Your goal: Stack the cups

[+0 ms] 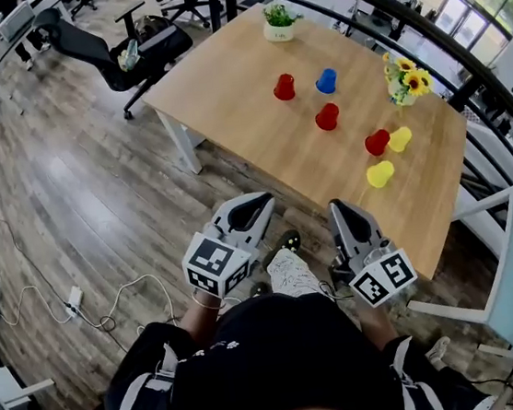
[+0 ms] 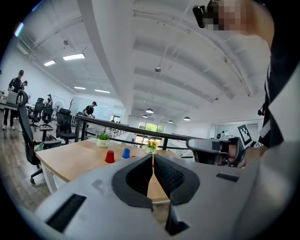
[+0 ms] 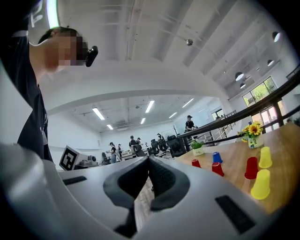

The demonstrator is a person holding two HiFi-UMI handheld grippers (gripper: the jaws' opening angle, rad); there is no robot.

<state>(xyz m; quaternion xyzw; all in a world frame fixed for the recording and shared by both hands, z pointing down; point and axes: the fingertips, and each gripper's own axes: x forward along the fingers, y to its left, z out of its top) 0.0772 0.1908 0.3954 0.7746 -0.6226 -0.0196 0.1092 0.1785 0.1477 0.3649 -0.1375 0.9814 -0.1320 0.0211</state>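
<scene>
Six cups stand upside down on the wooden table [image 1: 223, 83]: a red cup [image 1: 285, 86] and a blue cup [image 1: 326, 80] at the far side, a red cup [image 1: 326, 116] in the middle, then a red cup [image 1: 377, 142] beside a yellow cup [image 1: 400, 139], and a yellow cup [image 1: 381, 174] nearest me. My left gripper [image 1: 258, 204] and right gripper [image 1: 340, 208] hang shut and empty in front of the table's near edge, short of every cup. In the left gripper view the jaws [image 2: 153, 161] meet; in the right gripper view [image 3: 149, 164] too.
A potted plant [image 1: 278, 22] stands at the table's far edge and a sunflower vase [image 1: 405, 79] at its right edge. A black railing [image 1: 460, 44] curves behind the table. An office chair [image 1: 117, 54] stands at the left, and cables [image 1: 83, 304] lie on the wooden floor.
</scene>
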